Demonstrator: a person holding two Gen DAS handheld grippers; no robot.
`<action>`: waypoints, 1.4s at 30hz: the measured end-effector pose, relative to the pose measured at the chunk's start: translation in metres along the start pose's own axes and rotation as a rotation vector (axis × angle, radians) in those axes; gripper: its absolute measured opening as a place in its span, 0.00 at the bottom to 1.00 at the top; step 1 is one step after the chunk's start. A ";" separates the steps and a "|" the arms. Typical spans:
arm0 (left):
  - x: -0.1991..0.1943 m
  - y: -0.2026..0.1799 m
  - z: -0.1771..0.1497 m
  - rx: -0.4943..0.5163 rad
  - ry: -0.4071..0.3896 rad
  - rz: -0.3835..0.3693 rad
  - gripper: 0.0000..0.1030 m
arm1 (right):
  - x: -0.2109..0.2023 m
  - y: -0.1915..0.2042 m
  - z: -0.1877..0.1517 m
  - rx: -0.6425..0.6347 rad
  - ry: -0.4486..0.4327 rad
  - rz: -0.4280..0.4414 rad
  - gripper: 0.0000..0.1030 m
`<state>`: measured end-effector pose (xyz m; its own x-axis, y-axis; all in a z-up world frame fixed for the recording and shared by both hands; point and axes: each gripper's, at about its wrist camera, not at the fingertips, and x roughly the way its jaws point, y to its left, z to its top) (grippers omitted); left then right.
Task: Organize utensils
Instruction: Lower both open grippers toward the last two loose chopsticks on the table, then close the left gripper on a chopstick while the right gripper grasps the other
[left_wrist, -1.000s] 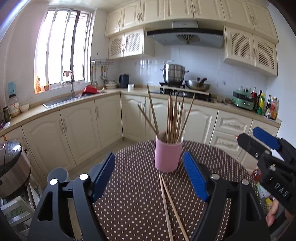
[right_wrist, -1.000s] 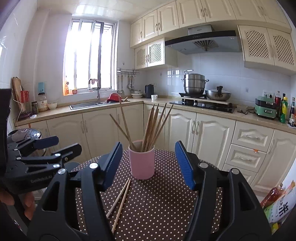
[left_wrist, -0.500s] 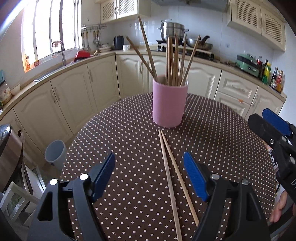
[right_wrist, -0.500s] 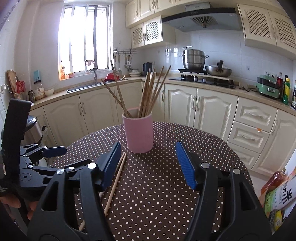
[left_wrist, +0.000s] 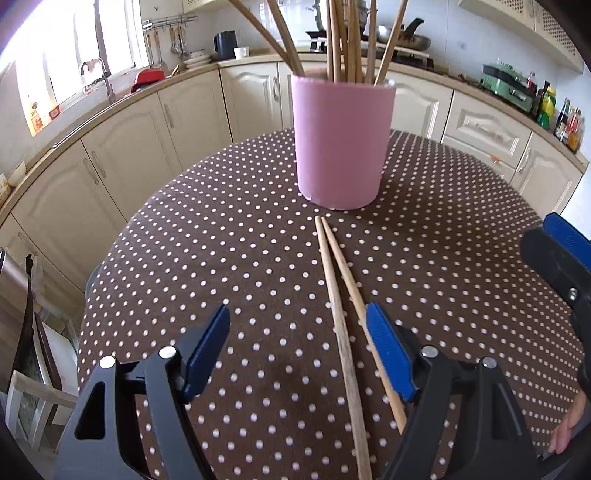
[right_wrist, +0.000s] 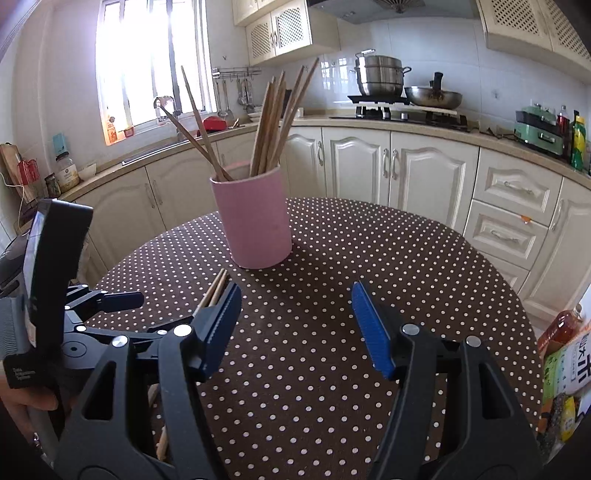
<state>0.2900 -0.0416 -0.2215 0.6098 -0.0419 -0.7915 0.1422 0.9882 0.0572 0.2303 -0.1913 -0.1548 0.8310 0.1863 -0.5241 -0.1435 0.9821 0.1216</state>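
Observation:
A pink cup (left_wrist: 341, 142) stands upright on the round brown polka-dot table (left_wrist: 221, 236) and holds several wooden chopsticks (left_wrist: 347, 40). Two loose chopsticks (left_wrist: 338, 295) lie side by side on the cloth in front of the cup. My left gripper (left_wrist: 297, 345) is open and low over the table, the loose pair lying between its fingers near the right one. My right gripper (right_wrist: 295, 326) is open and empty, to the right of the cup (right_wrist: 255, 218). The loose pair (right_wrist: 214, 290) shows partly behind its left finger. The left gripper (right_wrist: 103, 299) shows at the left.
Cream kitchen cabinets (right_wrist: 391, 170) ring the table, with a sink under the window and a stove with pots (right_wrist: 384, 79). Bottles and packets (right_wrist: 565, 354) sit off the table's right edge. A rice cooker (left_wrist: 11, 295) stands at the left below table level.
The left gripper has dropped and moved forward toward the loose chopsticks, which now lie between its fingers. The right gripper has tilted down and moved closer to the table. Both stay open.

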 end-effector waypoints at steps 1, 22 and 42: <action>0.003 0.000 0.001 0.003 0.006 0.002 0.73 | 0.002 -0.001 0.000 0.004 0.006 0.003 0.60; 0.037 0.011 0.054 -0.009 0.075 -0.048 0.06 | 0.028 -0.003 0.005 0.033 0.074 0.041 0.61; -0.035 0.075 0.030 -0.130 -0.090 -0.002 0.06 | 0.098 0.073 0.009 -0.036 0.367 0.171 0.32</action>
<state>0.3024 0.0300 -0.1710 0.6779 -0.0511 -0.7334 0.0446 0.9986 -0.0283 0.3062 -0.1013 -0.1892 0.5470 0.3377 -0.7659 -0.2869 0.9352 0.2074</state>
